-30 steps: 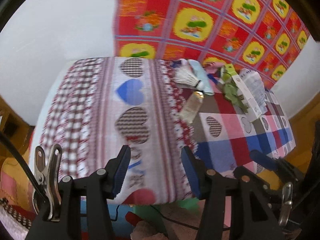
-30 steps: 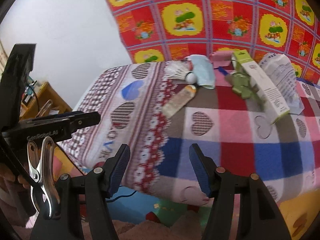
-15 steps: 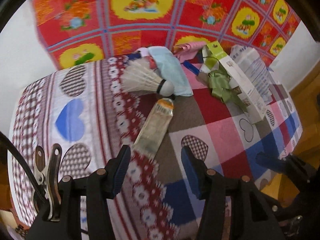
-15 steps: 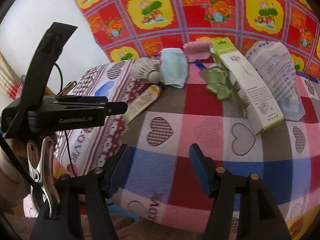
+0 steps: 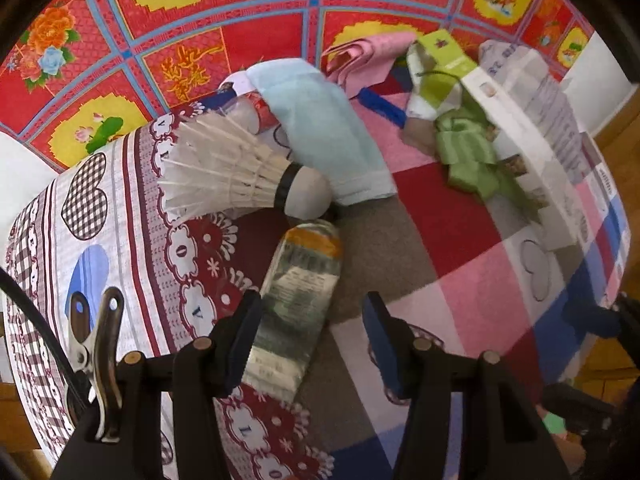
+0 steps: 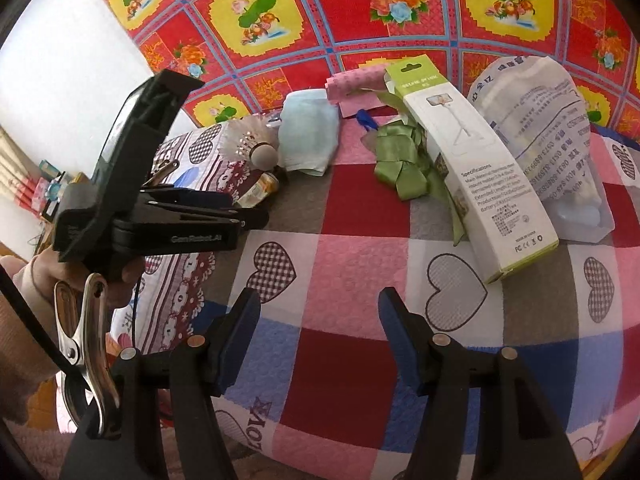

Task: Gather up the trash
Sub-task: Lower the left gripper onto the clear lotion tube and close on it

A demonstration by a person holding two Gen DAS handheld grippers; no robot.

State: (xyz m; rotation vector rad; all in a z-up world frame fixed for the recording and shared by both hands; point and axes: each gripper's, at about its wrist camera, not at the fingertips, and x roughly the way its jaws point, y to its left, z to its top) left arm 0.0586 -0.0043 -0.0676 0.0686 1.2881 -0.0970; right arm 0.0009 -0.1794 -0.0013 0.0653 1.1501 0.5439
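Observation:
Trash lies on a bed-like surface covered by a checked heart cloth (image 6: 344, 272). A flattened clear tube with an orange end (image 5: 300, 288) lies under my left gripper (image 5: 314, 340). That gripper is open, its left pad over the tube's edge and its right pad well clear of it. Beyond the tube are a white shuttlecock (image 5: 236, 176) and a light blue mask (image 5: 328, 148). My right gripper (image 6: 320, 336) is open and empty above the cloth. It sees the left gripper (image 6: 258, 216) over the tube (image 6: 260, 190), and a green-and-white box (image 6: 480, 184).
A green ribbon (image 6: 404, 156), a printed white pouch (image 6: 560, 132), a pink cloth (image 6: 352, 88) and a blue pen (image 5: 380, 108) lie at the back. A red and yellow flowered sheet (image 6: 320, 20) hangs behind. A hand (image 6: 24, 280) holds the left gripper.
The left gripper has come forward and down from the near cloth edge until it is over the tube. The right gripper has advanced over the checked cloth. Both stay open.

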